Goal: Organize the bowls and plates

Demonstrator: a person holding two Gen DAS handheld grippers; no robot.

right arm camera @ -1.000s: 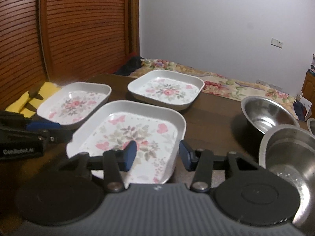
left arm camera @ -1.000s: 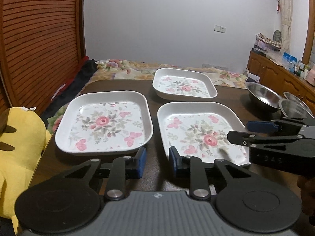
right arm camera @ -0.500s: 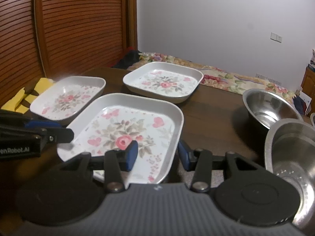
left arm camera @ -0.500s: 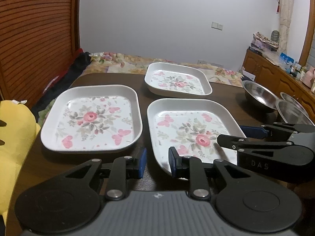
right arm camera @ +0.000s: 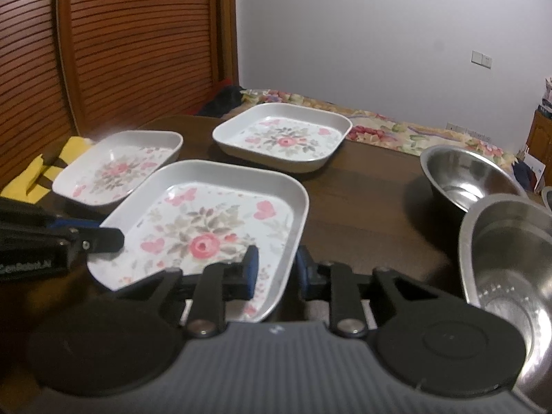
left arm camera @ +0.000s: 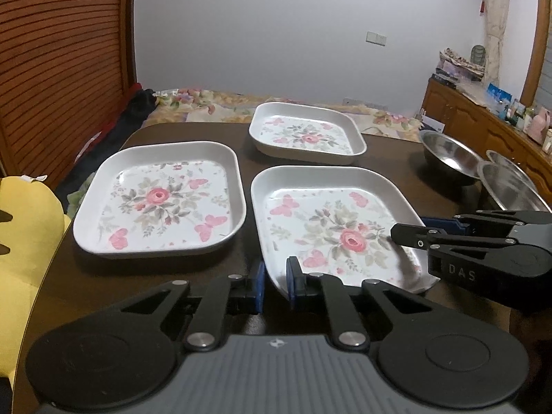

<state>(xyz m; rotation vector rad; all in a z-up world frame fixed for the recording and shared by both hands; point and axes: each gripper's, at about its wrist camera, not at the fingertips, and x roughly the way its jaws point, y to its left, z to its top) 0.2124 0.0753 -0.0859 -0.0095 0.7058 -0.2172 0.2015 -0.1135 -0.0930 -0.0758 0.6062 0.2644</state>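
Three white floral plates lie on the dark table [left arm camera: 138, 283]: one at the left [left arm camera: 158, 200], one at the back [left arm camera: 307, 134], one nearest me [left arm camera: 338, 227]. My left gripper [left arm camera: 276, 284] is shut on the near plate's front left corner rim. From the right wrist, the near plate [right arm camera: 207, 224] has its front right rim between the jaws of my right gripper [right arm camera: 276, 269]. Those jaws are closing, with a gap still visible inside the rim. The right gripper [left arm camera: 414, 227] shows at the plate's right edge, the left gripper [right arm camera: 100, 233] at its left.
Two steel bowls [right arm camera: 469, 176] [right arm camera: 510, 252] stand at the table's right side, the nearer one close to my right gripper. A yellow plush toy [left arm camera: 27, 227] sits off the left edge. A floral bedspread [left arm camera: 207, 107] lies beyond the table, a wooden cabinet [left arm camera: 483, 127] to the right.
Both grippers' jaws have narrowed around the near plate's front rim, the left on its left corner, the right on its right side. The hands have barely shifted.
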